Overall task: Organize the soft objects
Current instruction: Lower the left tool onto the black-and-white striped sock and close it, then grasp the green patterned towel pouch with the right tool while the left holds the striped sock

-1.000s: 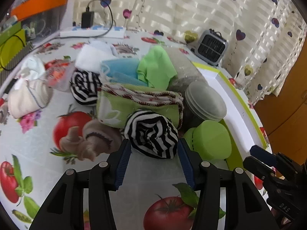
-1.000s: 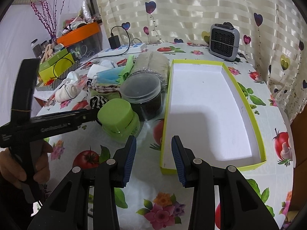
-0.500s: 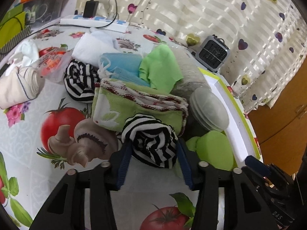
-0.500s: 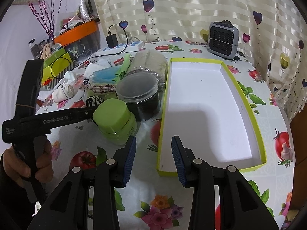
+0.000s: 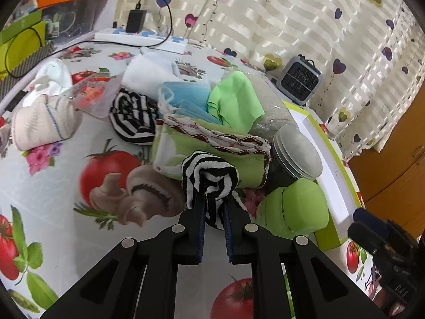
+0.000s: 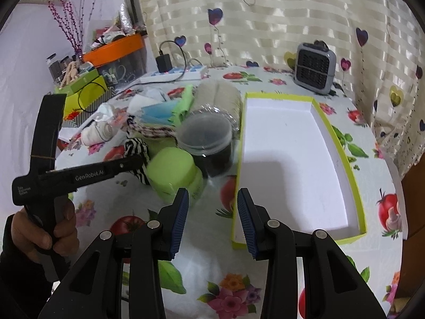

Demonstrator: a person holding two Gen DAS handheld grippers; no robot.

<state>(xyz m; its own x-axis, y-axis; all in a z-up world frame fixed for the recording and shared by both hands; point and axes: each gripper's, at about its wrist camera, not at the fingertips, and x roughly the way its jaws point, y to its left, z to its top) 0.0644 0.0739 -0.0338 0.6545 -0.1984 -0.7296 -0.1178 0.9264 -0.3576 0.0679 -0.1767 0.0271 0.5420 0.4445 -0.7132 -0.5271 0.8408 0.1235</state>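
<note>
Left tongs (image 5: 213,204) closing on the striped sock (image 5: 209,180), right tongs (image 6: 213,220) spread and empty: finish the pinch, then lift straight toward the box (image 6: 342,143).

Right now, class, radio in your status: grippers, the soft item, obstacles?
Left gripper closing on striped sock bundle. Right gripper open, empty. Green-lidded jar and clear tub stand before tray.

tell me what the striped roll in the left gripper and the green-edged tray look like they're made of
Striped roll: soft knit fabric, likely a sock; it bunches between the closing left gripper.
Tray: probably matte cardboard; thin stiff walls, white inside.
</note>
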